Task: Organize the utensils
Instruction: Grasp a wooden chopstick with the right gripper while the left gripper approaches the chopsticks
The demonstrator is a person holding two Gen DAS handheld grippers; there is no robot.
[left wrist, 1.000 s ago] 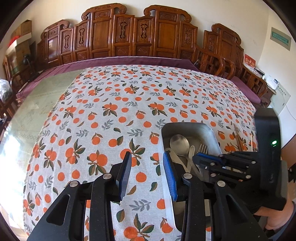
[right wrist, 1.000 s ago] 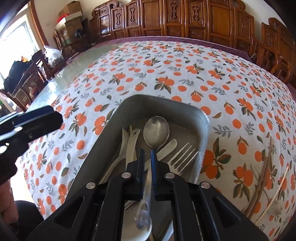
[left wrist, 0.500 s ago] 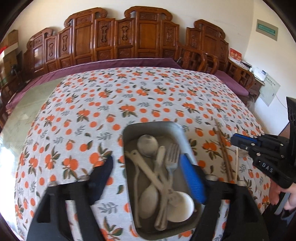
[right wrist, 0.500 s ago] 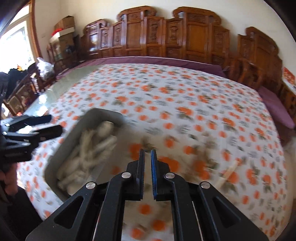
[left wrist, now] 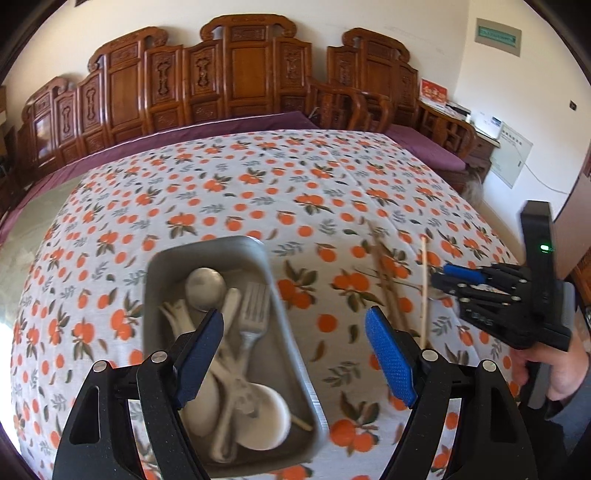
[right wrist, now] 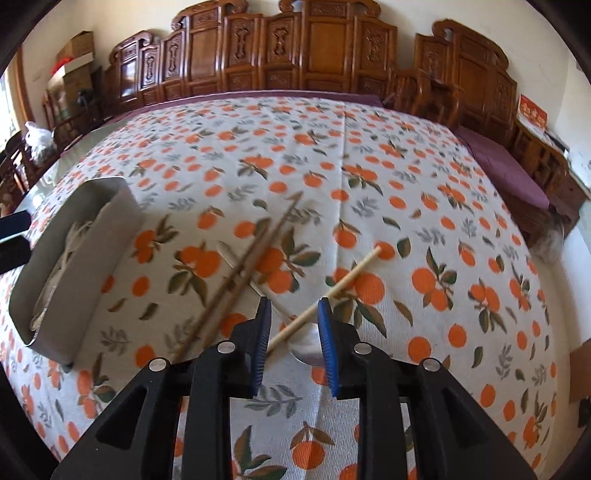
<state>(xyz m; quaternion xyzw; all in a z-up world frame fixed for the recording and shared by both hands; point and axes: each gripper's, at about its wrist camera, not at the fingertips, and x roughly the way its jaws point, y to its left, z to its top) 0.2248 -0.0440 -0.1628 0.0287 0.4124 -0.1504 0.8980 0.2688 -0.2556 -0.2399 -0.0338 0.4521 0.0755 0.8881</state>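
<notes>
I am holding the left gripper point(left wrist: 293, 334) wide open and empty over the right wall of the metal tray point(left wrist: 291, 334), which is sitting on the orange-print table point(right wrist: 369, 155) holding a steel fork point(left wrist: 253, 314) and spoons. Right of the tray, I am opening the right gripper point(right wrist: 293, 334) over a pale chopstick point(right wrist: 332, 291), not yet pinching it; two brown chopsticks point(right wrist: 243, 269) are lying between tray and gripper.

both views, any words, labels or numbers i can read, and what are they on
None can be read.
Green wall sign: pale lettering, too small.
Red card on the side cabinet: gold marks, blurred.
White wall panel: faint print, too small.
Right tool: raised lettering on its side, blurred.
</notes>
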